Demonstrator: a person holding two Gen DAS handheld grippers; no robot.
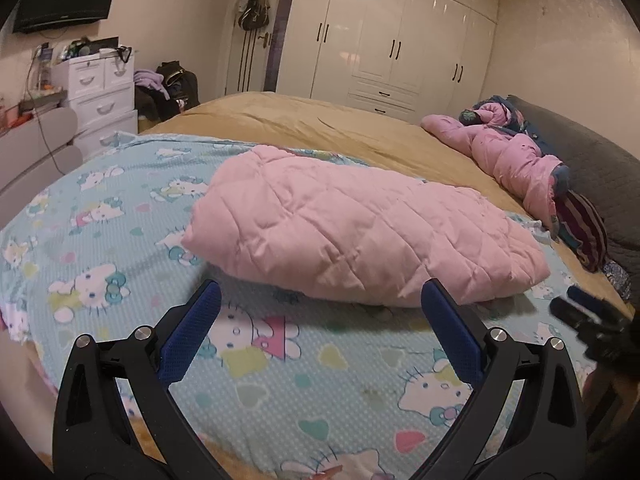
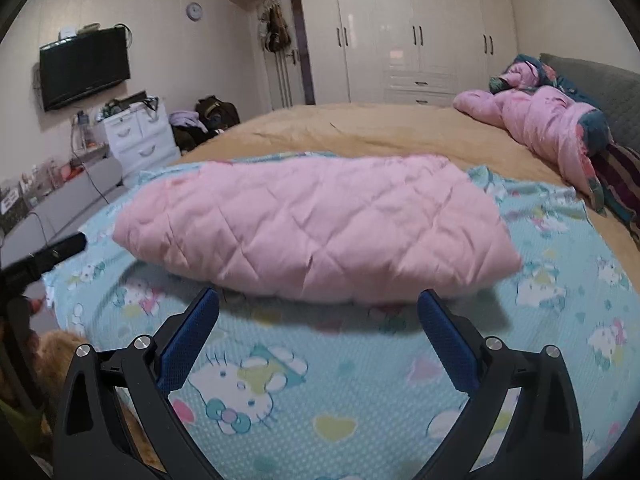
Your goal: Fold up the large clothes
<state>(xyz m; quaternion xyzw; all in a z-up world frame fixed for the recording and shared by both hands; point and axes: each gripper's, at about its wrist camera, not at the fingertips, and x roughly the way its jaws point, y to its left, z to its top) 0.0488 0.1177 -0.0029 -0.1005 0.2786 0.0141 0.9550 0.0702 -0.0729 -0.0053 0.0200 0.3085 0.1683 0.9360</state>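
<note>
A folded pink quilted garment (image 1: 360, 236) lies in the middle of both frames on a light-blue cartoon-print sheet (image 1: 120, 240) spread over the tan-covered bed (image 1: 320, 128). Below it in each frame, the left tool (image 1: 320, 308) and the right tool (image 2: 318, 312) hover with fingers wide apart, holding nothing. Beyond stand white wardrobes (image 1: 392, 40) at the top, a wall television (image 2: 84, 66) at upper left, white drawers (image 1: 100, 92), and a crumpled pink jacket (image 2: 552, 124) at right.
</note>
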